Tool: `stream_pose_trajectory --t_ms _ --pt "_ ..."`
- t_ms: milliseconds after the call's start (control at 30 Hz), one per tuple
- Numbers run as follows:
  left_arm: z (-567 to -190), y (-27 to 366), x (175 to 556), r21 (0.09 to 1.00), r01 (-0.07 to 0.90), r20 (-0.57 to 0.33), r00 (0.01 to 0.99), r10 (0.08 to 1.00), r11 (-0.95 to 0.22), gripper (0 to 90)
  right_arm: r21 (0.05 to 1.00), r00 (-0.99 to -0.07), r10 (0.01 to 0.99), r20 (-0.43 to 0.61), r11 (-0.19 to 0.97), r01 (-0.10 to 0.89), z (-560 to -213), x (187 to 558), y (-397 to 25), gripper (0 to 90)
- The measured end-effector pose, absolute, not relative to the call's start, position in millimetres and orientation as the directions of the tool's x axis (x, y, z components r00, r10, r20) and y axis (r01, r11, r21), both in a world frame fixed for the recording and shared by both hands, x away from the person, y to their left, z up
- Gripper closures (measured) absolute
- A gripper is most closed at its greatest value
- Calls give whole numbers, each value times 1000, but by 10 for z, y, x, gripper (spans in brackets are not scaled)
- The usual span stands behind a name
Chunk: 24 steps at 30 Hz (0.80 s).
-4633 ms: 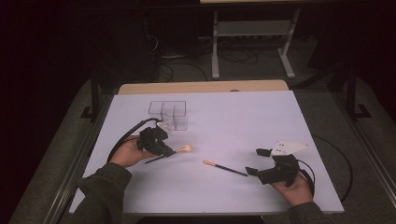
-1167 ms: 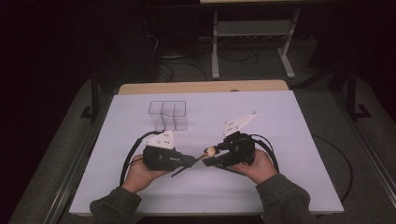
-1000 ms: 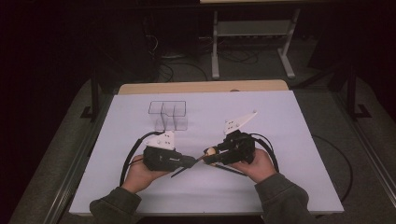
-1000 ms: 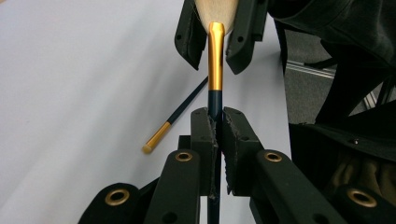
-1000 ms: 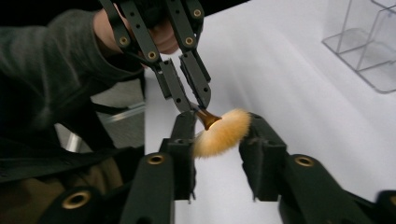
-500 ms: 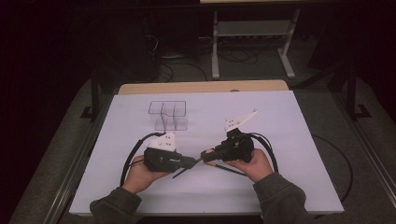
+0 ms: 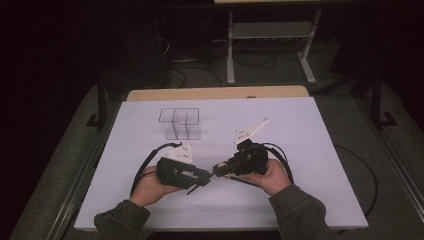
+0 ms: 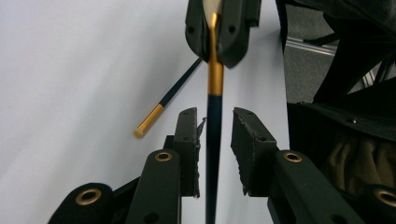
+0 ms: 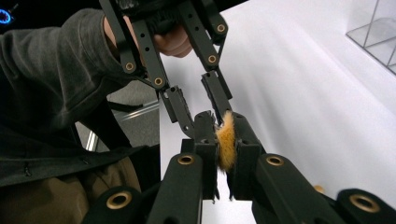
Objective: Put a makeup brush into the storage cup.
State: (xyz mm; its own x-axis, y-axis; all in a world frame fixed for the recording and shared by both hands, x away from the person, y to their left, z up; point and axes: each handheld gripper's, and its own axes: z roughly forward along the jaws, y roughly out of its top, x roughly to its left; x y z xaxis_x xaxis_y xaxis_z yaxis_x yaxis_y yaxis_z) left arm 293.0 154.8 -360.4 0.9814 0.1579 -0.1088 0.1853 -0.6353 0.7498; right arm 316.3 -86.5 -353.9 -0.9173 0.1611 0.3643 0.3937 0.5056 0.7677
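Centrally, near the front of the white tabletop (image 7: 310,150), both grippers meet tip to tip. Right gripper (image 9: 227,140): jaws clamped on the orange bristle head of a makeup brush (image 8: 214,116). Left gripper (image 8: 215,135): jaws parted, straddling the brush's dark handle, left jaw just beside it, contact uncertain. A second brush (image 8: 170,100) lies flat on the tabletop beneath. Clear compartment box (image 7: 180,123) stands well apart, farther back.

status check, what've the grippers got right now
Right gripper shut on makeup brush, clamped at its bristles. Left gripper open, jaws either side of the handle. Second brush lying on the table. Nothing in the way.
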Motion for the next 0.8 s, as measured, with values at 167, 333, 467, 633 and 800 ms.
stream_pose_trajectory --t_ms 167,333,467,633,800 --pt "-3591 1486 2946 717 189 -118 982 151 -671 755 755 -925 156 346 539 373 -3519 3141 -811 834" --pt "-3605 1467 2943 708 195 -125 981 151 -679 772 753 -929 153 337 549 363 -3528 3143 -799 835" --pt "-3604 1446 2952 698 193 -128 981 145 -689 787 747 -935 152 320 566 348 -3533 3135 -778 834" --pt "-3604 1435 2954 693 186 -127 983 136 -696 829 742 -935 165 314 572 350 -3521 3124 -762 834" --pt "-3591 1453 2958 713 187 -119 982 146 -676 836 758 -937 163 309 553 346 -3517 3133 -785 668"
